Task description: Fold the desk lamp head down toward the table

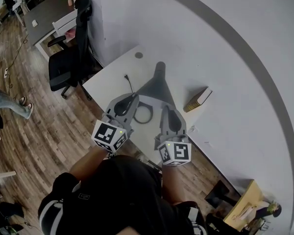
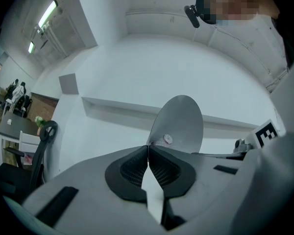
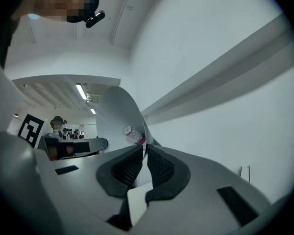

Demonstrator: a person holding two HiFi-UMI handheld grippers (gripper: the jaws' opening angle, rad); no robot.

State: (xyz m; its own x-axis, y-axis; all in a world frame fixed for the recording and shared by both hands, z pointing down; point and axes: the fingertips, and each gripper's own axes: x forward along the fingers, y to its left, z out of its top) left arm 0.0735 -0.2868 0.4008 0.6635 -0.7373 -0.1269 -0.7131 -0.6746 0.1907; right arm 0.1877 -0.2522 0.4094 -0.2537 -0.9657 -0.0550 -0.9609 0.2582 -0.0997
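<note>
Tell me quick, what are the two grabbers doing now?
Left gripper: closed, pinching the rim of the lamp head.
Right gripper: closed, pinching the lamp head rim too.

Closed book [image 1: 197, 99], black office chair [image 1: 66, 70] on wooden floor [image 1: 54, 126], white wall [image 1: 225, 43]

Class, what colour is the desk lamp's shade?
The lamp shade is plain grey; the head view shows it best.

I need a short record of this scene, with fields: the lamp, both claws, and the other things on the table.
lamp head: grey cone, over the white table
left claw: shut on the lamp head's rim
right claw: shut on the rim, opposite side
book: right of the lamp, by the wall
cable: left of the lamp, plug lying on the table
</note>
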